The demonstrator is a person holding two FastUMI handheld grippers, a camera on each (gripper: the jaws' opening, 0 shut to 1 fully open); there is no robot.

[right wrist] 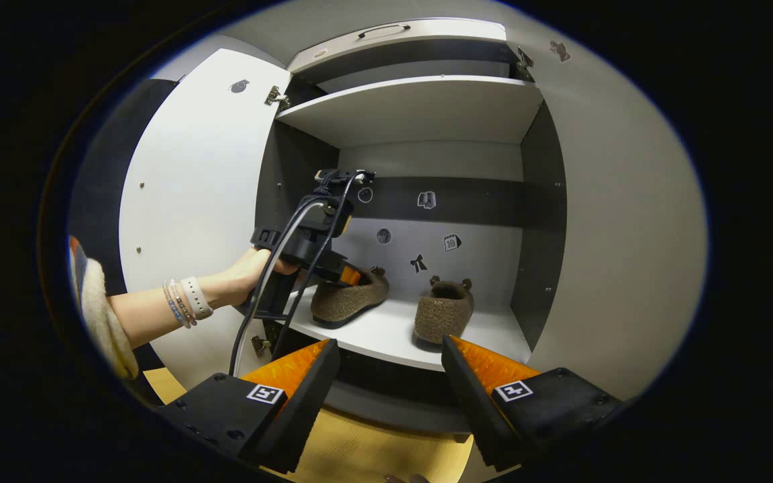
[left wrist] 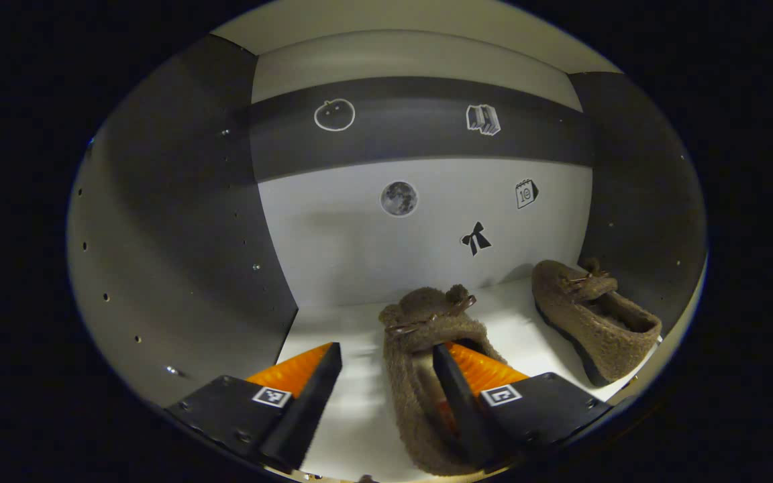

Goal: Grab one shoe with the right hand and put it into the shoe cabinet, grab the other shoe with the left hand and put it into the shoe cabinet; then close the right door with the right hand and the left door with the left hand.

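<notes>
Two brown fuzzy shoes stand on the white lower shelf (left wrist: 353, 409) of the shoe cabinet. In the left gripper view, the nearer shoe (left wrist: 420, 335) lies heel toward me, and my left gripper (left wrist: 386, 352) is open around its left side wall, with one finger inside the shoe's opening. The other shoe (left wrist: 594, 322) sits apart at the right. In the right gripper view, a hand holds the left gripper (right wrist: 353, 275) at the left shoe (right wrist: 349, 298), with the right shoe (right wrist: 443, 308) beside it. My right gripper (right wrist: 390, 343) is open and holds nothing, just in front of the shelf (right wrist: 386, 332).
Both cabinet doors stand open: the left door (right wrist: 192, 201) behind the person's forearm, the right door (right wrist: 621, 235) at the right. An upper shelf (right wrist: 413, 107) spans the cabinet, and a drawer front with a handle (right wrist: 386, 30) tops it. Wooden floor (right wrist: 359, 449) lies below.
</notes>
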